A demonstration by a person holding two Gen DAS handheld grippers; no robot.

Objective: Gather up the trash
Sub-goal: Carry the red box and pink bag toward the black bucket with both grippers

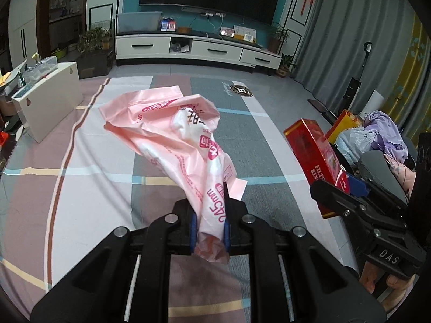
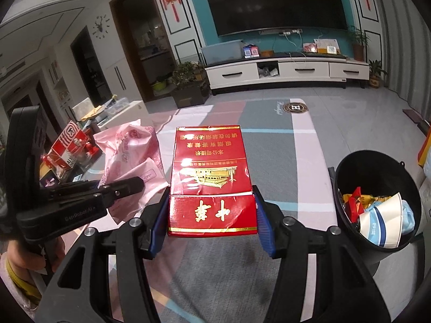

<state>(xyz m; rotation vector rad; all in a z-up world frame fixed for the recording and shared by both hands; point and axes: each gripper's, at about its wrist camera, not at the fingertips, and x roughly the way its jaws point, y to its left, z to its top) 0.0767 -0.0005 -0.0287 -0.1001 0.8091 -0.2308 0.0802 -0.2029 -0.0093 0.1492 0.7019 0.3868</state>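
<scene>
Left hand-held gripper (image 1: pixel 209 226) clamped on a crumpled pink plastic bag (image 1: pixel 172 132), raised above the patterned floor mat (image 1: pixel 107 167). Right hand-held gripper (image 2: pixel 211 223) closed on a red cigarette carton (image 2: pixel 210 172), also held up over the mat. Further right, black trash bin (image 2: pixel 350 161) on the floor, already holding wrappers and paper.
</scene>
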